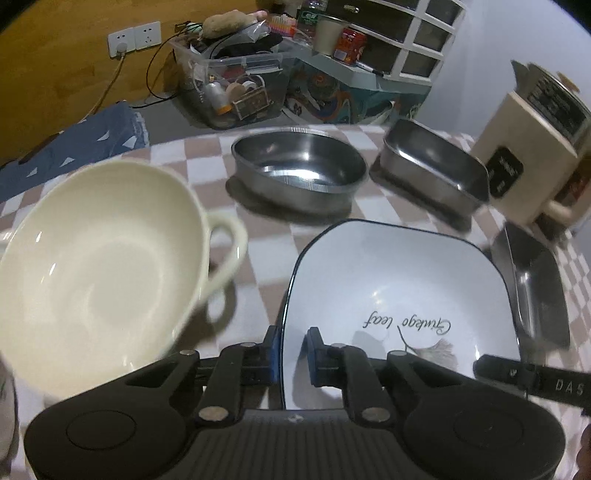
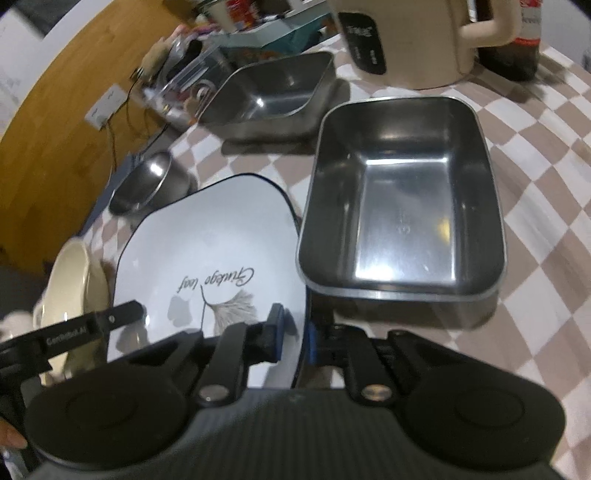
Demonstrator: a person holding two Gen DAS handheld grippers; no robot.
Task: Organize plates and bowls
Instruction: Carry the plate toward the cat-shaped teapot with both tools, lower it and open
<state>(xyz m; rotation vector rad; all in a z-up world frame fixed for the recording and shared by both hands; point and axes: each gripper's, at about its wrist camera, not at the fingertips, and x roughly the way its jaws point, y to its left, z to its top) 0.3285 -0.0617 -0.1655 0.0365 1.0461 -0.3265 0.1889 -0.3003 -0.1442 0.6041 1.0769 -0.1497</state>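
A white square plate with a dark rim and a leaf drawing (image 1: 399,295) (image 2: 210,251) is held from both sides. My left gripper (image 1: 293,354) is shut on its left rim. My right gripper (image 2: 295,332) is shut on its right rim. A cream bowl with a handle (image 1: 92,266) sits to the plate's left, also in the right wrist view (image 2: 70,280). A round steel bowl (image 1: 299,166) (image 2: 147,181) stands behind. A rectangular steel tray (image 2: 402,199) (image 1: 532,280) lies right of the plate. A second steel tray (image 1: 432,162) (image 2: 269,92) lies farther back.
A cream kettle (image 1: 532,140) (image 2: 402,37) stands at the back right on the checkered tablecloth (image 2: 535,166). A clear storage box of clutter (image 1: 232,81) and a white drawer unit (image 1: 406,33) stand beyond the table. A blue cloth (image 1: 74,144) lies at the left.
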